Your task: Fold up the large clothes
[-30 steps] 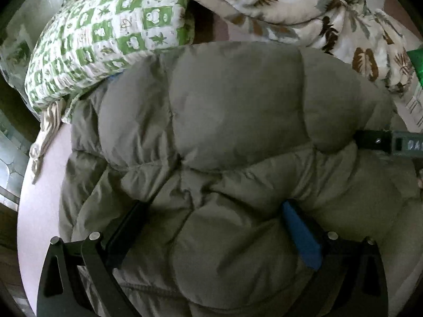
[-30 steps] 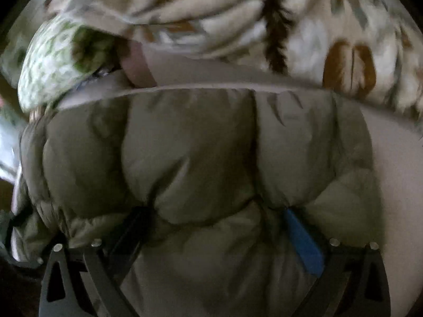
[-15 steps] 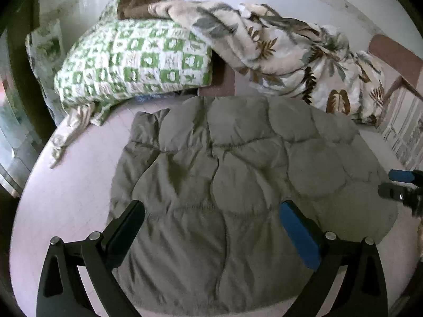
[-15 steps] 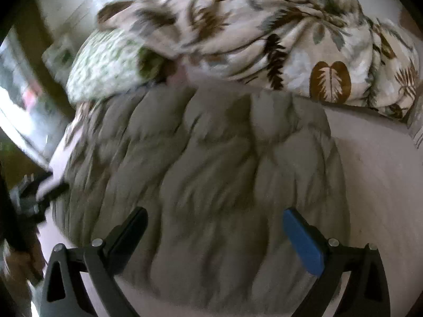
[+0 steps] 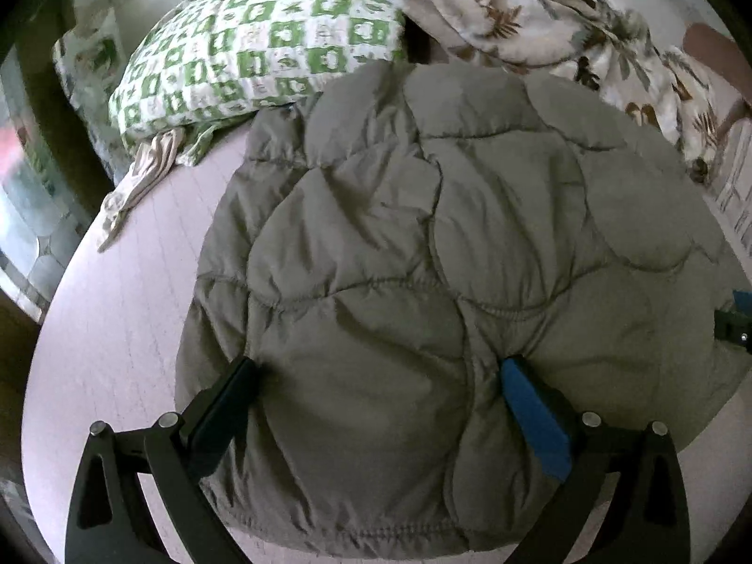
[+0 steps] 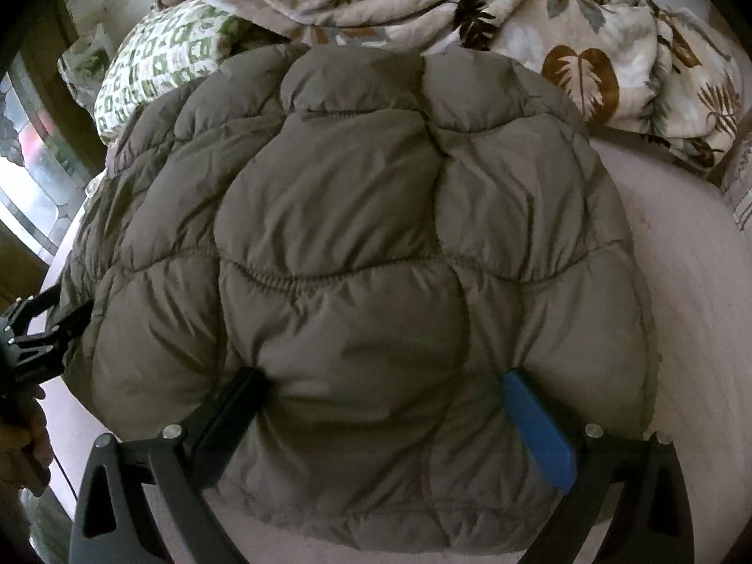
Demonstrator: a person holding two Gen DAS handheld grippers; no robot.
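Both grippers lowered since earlier; jacket (image 5: 423,258) between left gripper (image 5: 376,376) fingers.

The near hem of the quilted jacket (image 5: 399,282) is cut off by the bottom edge in the left wrist view, and its underside is hidden against the bed sheet (image 5: 122,310). The fingertips of the left gripper (image 5: 378,366) are sunk into the padding and partly concealed. The right gripper (image 5: 735,322) is clipped by the right edge; only a sliver is seen. The checked pillow (image 6: 155,70) is largely covered by the jacket in the right wrist view, and the leaf-print blanket (image 6: 470,14) is cropped at the top.
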